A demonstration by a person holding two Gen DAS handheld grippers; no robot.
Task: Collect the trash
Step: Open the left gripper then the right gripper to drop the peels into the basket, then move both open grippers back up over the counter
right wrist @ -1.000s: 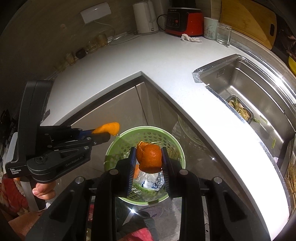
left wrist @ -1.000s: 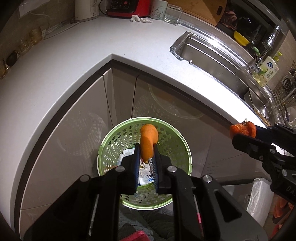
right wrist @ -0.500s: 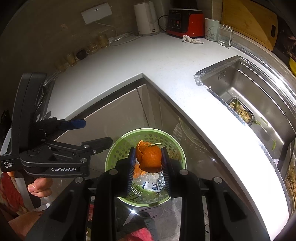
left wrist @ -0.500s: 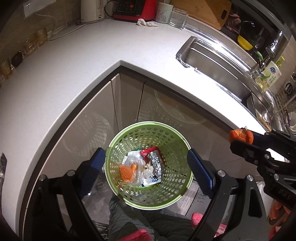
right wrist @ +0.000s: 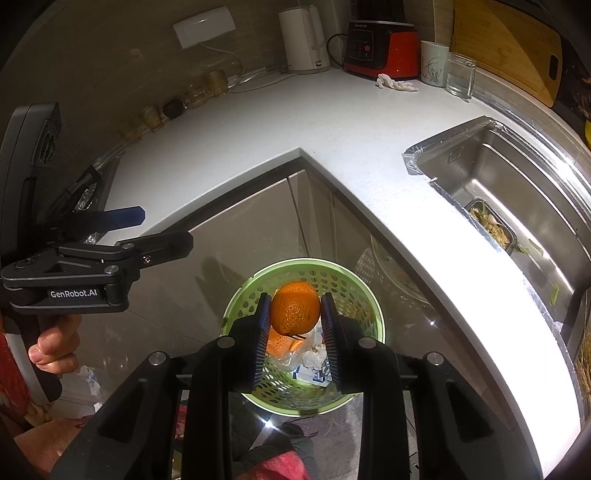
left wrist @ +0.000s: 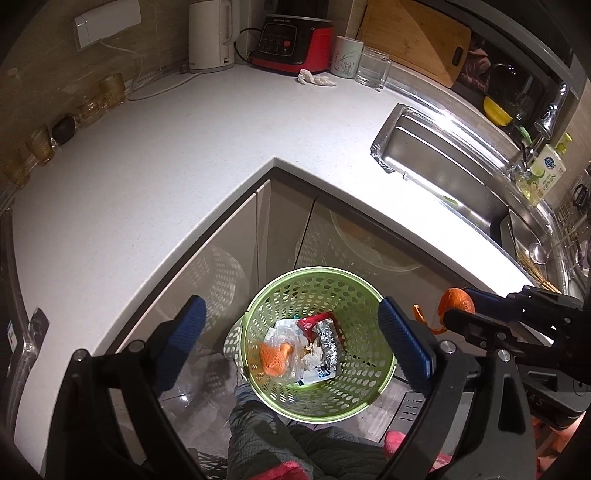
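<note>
- We hold two grippers above one green bin (left wrist: pixel 317 402), both tilted steeply down toward it.
- Left gripper (left wrist: pixel 291 347): jaws spread wide and opening, nothing between them. Its blue pads (left wrist: pixel 402 343) straddle the bin rim in its own view.
- In the right view the left gripper (right wrist: pixel 147 236) sits at the left, level with the counter edge, with one hand (right wrist: pixel 55 343) wrapped round its grip.
- Right gripper (right wrist: pixel 295 314): jaws clenched on one orange peel (right wrist: pixel 295 312), rounded like a half shell, hanging directly over the bin mouth (right wrist: pixel 376 314).
- From the left view the same peel (left wrist: pixel 456 301) shows at the tip of the right gripper (left wrist: pixel 461 306), just right of the bin, a thin curl trailing off it.
- Trash in the bin, counted: one orange peel scrap (left wrist: pixel 273 356), one clear plastic bag (left wrist: pixel 284 332), one foil wad (left wrist: pixel 327 343), one red wrapper (left wrist: pixel 314 320), one white carton piece (left wrist: pixel 317 373).
- Bin stands on the floor in the inner corner of the cabinets, under the white counter (left wrist: pixel 147 177).
- On the counter: one crumpled tissue (left wrist: pixel 316 78), one kettle (left wrist: pixel 210 35), one red appliance (left wrist: pixel 291 42), one mug (left wrist: pixel 347 55), one glass (left wrist: pixel 373 68).
- One sink (right wrist: pixel 517 195) to the right, with one strainer of food scraps (right wrist: pixel 491 225).
</note>
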